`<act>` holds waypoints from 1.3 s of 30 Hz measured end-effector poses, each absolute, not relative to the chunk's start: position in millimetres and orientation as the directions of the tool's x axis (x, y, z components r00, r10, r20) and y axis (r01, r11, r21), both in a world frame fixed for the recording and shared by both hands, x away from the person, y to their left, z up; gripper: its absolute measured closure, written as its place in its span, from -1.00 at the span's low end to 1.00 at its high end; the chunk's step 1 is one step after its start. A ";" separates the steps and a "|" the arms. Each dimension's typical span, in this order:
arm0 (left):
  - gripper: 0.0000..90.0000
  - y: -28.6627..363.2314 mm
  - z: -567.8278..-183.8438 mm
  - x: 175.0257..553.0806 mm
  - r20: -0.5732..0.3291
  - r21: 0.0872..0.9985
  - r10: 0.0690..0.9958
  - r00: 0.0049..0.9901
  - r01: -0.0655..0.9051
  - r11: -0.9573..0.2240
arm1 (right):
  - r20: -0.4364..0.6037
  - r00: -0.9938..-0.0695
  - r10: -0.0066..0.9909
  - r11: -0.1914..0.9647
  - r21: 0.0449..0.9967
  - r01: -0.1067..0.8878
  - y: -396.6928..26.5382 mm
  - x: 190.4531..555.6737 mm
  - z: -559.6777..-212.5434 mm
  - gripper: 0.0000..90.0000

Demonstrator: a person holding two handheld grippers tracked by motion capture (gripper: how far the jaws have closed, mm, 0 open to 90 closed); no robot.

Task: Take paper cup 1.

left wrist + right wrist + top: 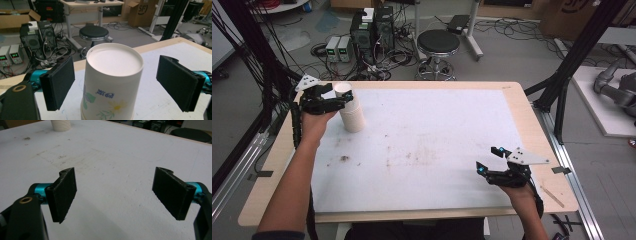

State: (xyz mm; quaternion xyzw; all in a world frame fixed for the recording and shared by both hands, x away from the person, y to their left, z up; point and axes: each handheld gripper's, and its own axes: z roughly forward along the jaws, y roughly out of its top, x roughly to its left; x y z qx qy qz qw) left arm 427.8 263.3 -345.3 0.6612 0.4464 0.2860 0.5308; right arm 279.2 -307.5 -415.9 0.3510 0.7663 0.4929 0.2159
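Note:
An upside-down stack of white paper cups [352, 114] with a flower print stands at the far left of the white mat [427, 130]. My left gripper [343, 100] reaches in from the left near the top of the stack. In the left gripper view the cups [112, 75] stand between the open jaws of my left gripper [117, 82], with a gap on each side. My right gripper [487, 159] hovers open over the mat's near right corner, nothing between its pads [115, 192]. In the right gripper view the stack's ribbed rims [60, 125] show far off.
The mat covers a wooden table [532, 125] and carries brown stains near its middle [412, 155]. A thin wooden stick [552, 195] lies on the table's right border. Behind the far edge stand a black stool [438, 42], electronics and tangled cables [372, 35].

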 end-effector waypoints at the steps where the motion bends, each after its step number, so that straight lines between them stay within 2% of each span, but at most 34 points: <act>1: -0.66 262.2 -347.9 431.7 -0.105 0.954 0.891 0.443 0.297 -0.035 | 0.012 -0.664 0.748 0.271 0.907 0.322 -307.6 279.1 -415.6 -0.55; 10: -0.43 261.9 -354.8 438.8 -0.126 0.951 0.875 0.467 0.307 -0.027 | 0.012 -0.664 0.747 0.274 0.906 0.324 -308.5 279.1 -416.4 -0.55; 12: -0.30 263.7 -354.3 438.4 -0.126 0.955 0.876 0.466 0.297 -0.021 | 0.015 -0.663 0.749 0.273 0.904 0.330 -308.5 278.7 -416.7 -0.55; 25: -0.27 266.4 -341.5 434.6 -0.130 0.966 0.870 0.475 0.258 0.004 | 0.017 -0.662 0.749 0.272 0.904 0.331 -308.3 276.6 -417.2 -0.55; 39: -0.24 272.9 -286.6 418.7 -0.110 0.990 0.869 0.483 0.132 0.053 | 0.013 -0.650 0.760 0.269 0.904 0.333 -312.0 269.7 -416.3 -0.55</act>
